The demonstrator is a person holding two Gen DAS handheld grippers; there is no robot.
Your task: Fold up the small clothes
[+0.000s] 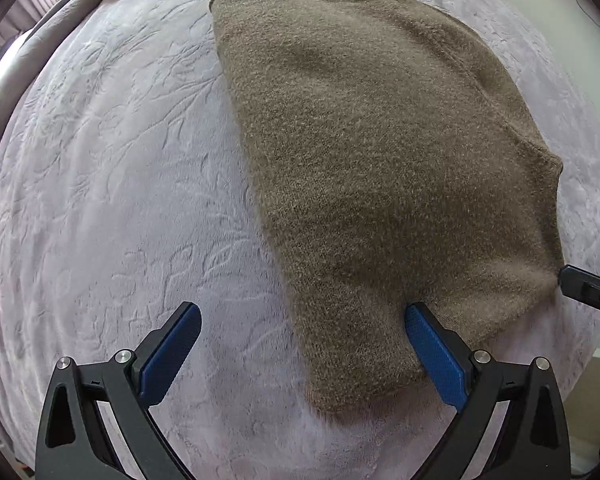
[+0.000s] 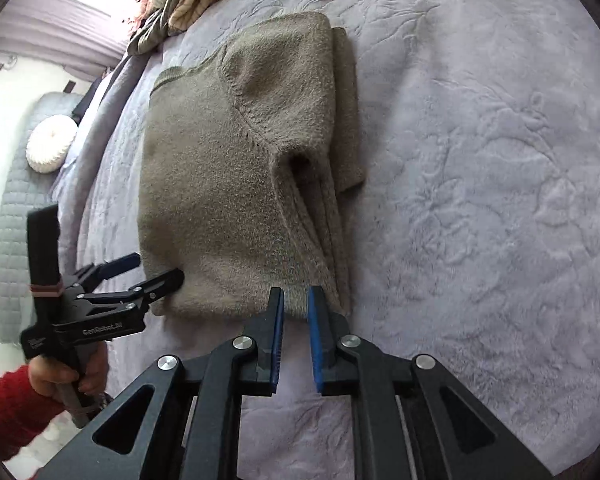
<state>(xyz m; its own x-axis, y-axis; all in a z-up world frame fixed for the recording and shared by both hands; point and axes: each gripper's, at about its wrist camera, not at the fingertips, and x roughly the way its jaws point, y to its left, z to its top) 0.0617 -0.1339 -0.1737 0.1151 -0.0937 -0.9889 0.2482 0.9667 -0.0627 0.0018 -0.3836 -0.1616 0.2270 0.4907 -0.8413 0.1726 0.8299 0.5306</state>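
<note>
A small olive-brown knit sweater (image 1: 372, 152) lies flat on the lilac bedspread (image 1: 120, 200), sleeves folded in. My left gripper (image 1: 302, 312) is open wide at the sweater's near hem corner, which lies between the blue pads; the right pad (image 1: 432, 352) touches the fabric. In the right wrist view the sweater (image 2: 220, 184) lies ahead, a folded sleeve along its right side. My right gripper (image 2: 296, 300) is at the hem edge, its pads narrowly apart with hem fabric between the tips. The left gripper (image 2: 148, 268) shows there at the hem's left corner.
A heap of other clothes (image 2: 176, 4) lies at the far end of the bed. A grey quilted cover with a white round cushion (image 2: 50, 144) is to the left. The bedspread extends wide to the right (image 2: 480, 200).
</note>
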